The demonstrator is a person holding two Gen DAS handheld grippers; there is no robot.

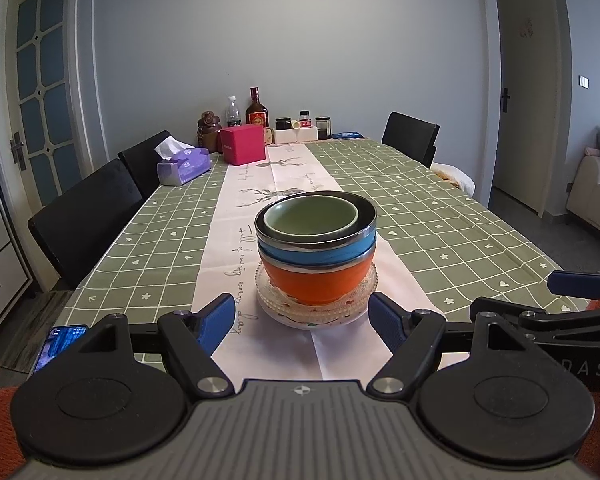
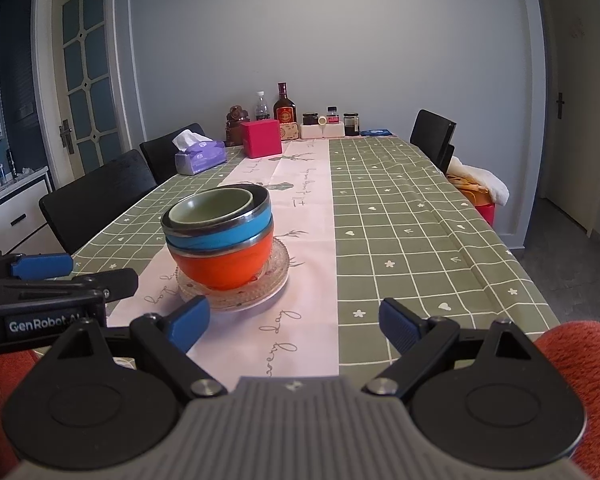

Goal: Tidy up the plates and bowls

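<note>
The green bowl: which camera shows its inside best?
The left wrist view: the green bowl sits centered, its whole inside visible. In the right wrist view it lies left of center, seen at a slant, its near wall hidden.

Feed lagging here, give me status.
Left gripper and right gripper open, empty. Bowl stack nested on glass plates. Nothing blocking.

- The plates [image 1: 316,312] under the orange bowl [image 1: 316,282] are mostly covered, so their count is unclear.
- The phone [image 1: 58,346] is partly hidden behind the left gripper [image 1: 302,322].
- The jar labels [image 2: 333,120] are too small to read.
</note>
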